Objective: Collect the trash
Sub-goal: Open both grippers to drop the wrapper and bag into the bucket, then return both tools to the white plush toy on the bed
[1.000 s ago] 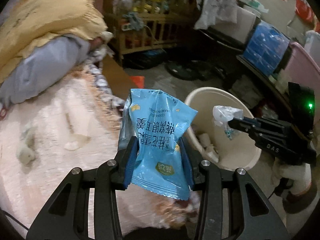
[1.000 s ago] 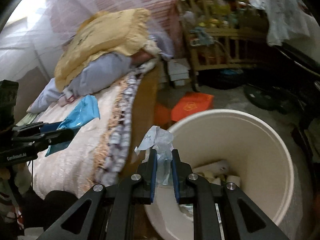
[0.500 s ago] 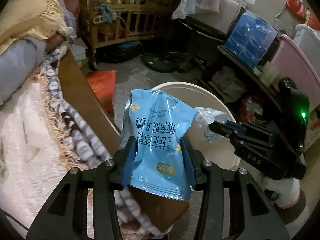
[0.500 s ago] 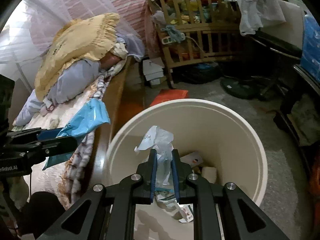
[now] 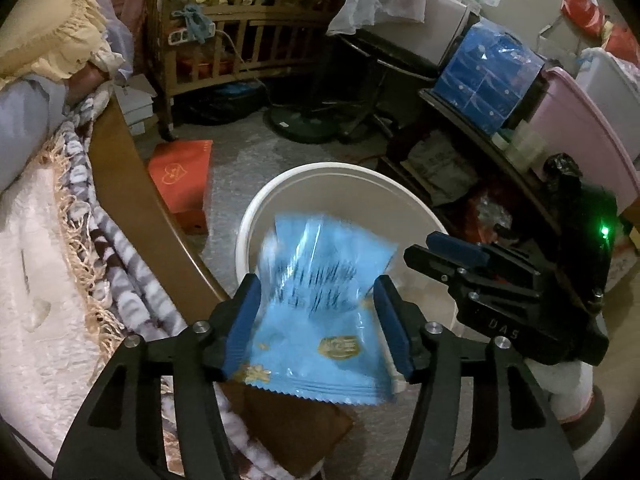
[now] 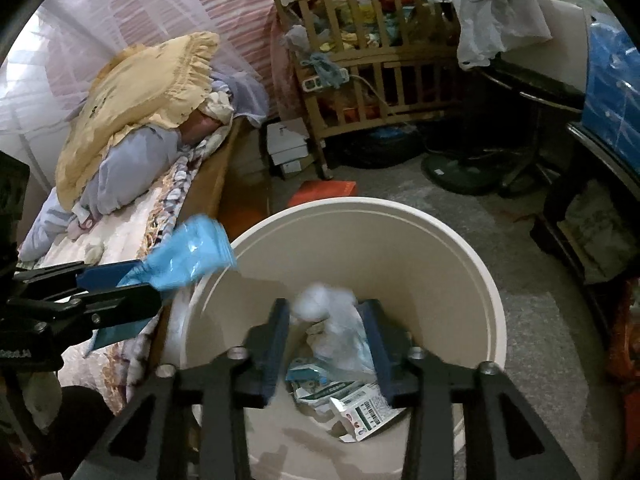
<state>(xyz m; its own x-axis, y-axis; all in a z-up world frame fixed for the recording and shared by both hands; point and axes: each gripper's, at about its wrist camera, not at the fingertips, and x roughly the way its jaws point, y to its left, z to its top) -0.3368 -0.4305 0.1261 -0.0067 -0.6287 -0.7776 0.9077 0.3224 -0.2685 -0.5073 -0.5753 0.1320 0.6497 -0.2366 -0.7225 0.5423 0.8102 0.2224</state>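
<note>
A cream bin (image 5: 344, 176) stands on the floor beside the bed; in the right wrist view (image 6: 400, 216) it holds paper and packets. My left gripper (image 5: 318, 312) is open over the bin's near rim, and a blurred blue snack packet (image 5: 320, 312) lies loose between its fingers. The packet also shows in the right wrist view (image 6: 188, 256). My right gripper (image 6: 326, 344) is open over the bin, and a blurred clear crumpled wrapper (image 6: 332, 320) hangs loose between its fingers. The right gripper shows in the left wrist view (image 5: 460, 256) at the bin's right side.
The bed's wooden edge (image 5: 136, 184) and fringed blanket (image 5: 80, 240) lie left of the bin. A red box (image 5: 182, 176) lies on the floor behind it. A wooden crib (image 5: 240, 40), a fan base (image 5: 308, 124) and cluttered shelves (image 5: 480, 152) stand beyond.
Both grippers have opened over the bin. The blue packet and the clear wrapper are no longer clamped and are blurred with motion. Both grippers moved further over the bin.
</note>
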